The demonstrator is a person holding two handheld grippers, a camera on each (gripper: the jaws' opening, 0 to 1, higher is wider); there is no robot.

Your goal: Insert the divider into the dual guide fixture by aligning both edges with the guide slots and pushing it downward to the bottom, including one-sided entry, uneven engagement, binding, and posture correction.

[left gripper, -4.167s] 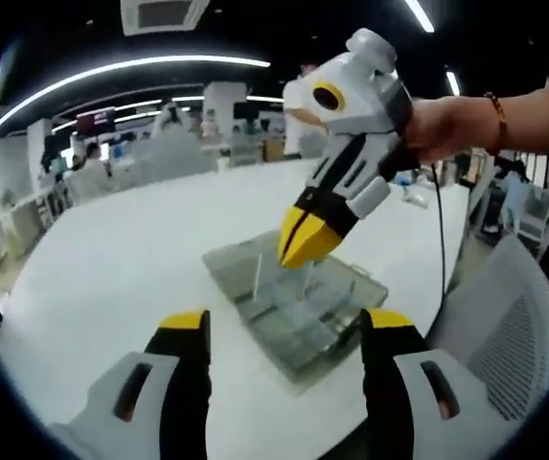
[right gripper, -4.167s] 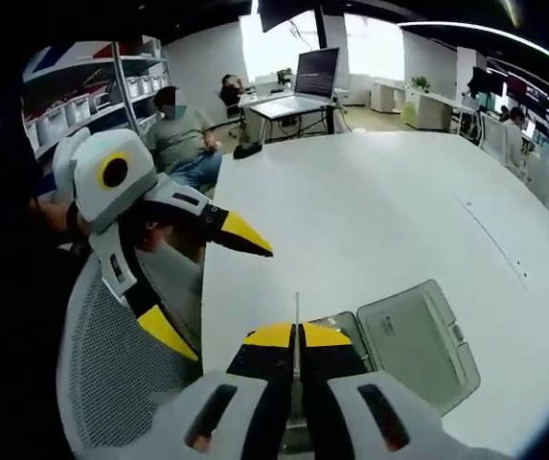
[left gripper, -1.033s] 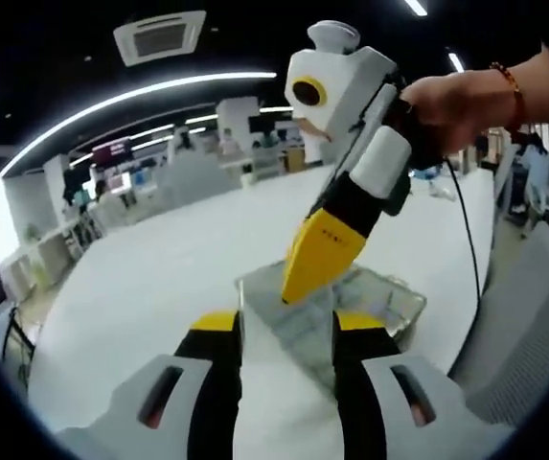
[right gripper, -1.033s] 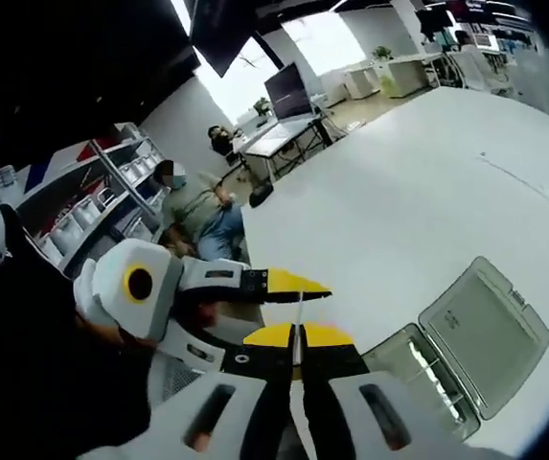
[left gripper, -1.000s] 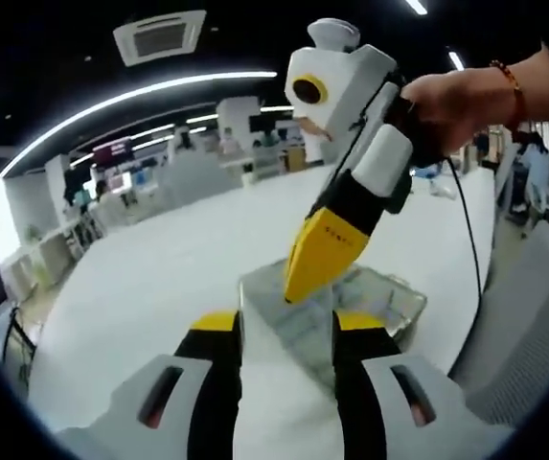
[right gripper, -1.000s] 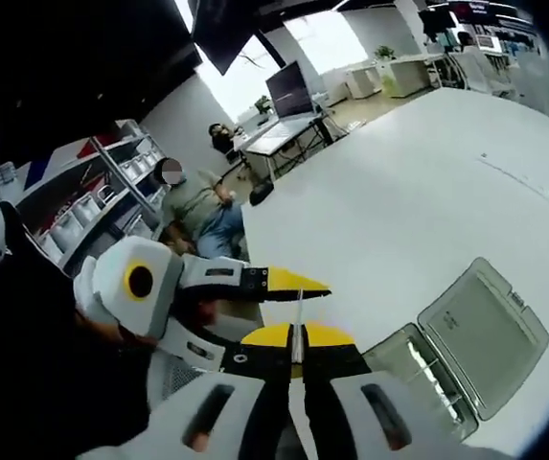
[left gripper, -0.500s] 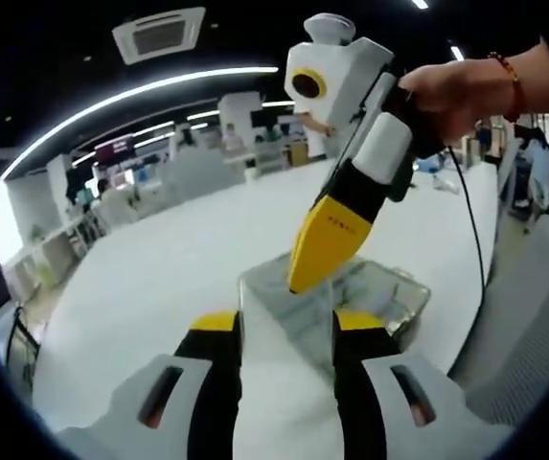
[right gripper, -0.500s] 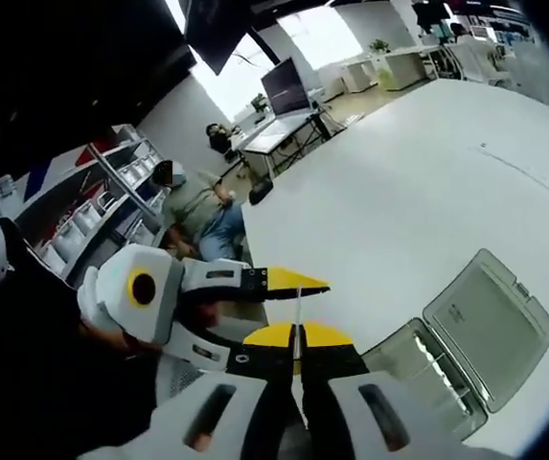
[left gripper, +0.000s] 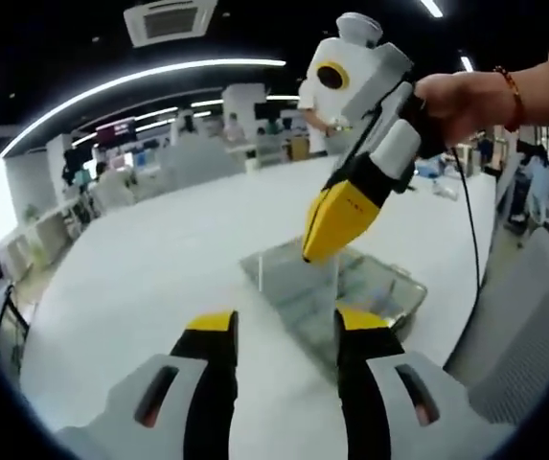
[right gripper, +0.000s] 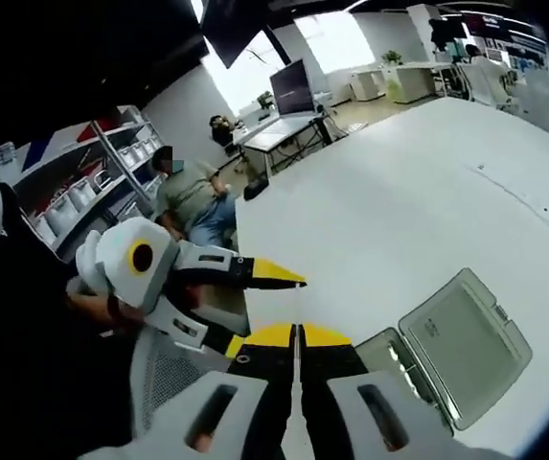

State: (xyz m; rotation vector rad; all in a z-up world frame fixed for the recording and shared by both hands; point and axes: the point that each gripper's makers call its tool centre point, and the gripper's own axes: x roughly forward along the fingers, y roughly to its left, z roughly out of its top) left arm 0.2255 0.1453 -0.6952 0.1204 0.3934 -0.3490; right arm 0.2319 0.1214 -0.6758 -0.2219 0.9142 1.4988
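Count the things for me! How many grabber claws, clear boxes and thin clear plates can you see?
Grippers: 2, the left gripper with jaws apart and the right gripper pinched on the divider.
Clear box with its lid open: 1.
Thin clear divider: 1.
Total: 4.

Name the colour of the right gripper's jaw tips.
Yellow, on the right gripper; clearest in the left gripper view.

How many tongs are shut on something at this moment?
1. The right tongs are shut on the thin clear divider, held above the open clear box. The left tongs hang open nearby, holding nothing.
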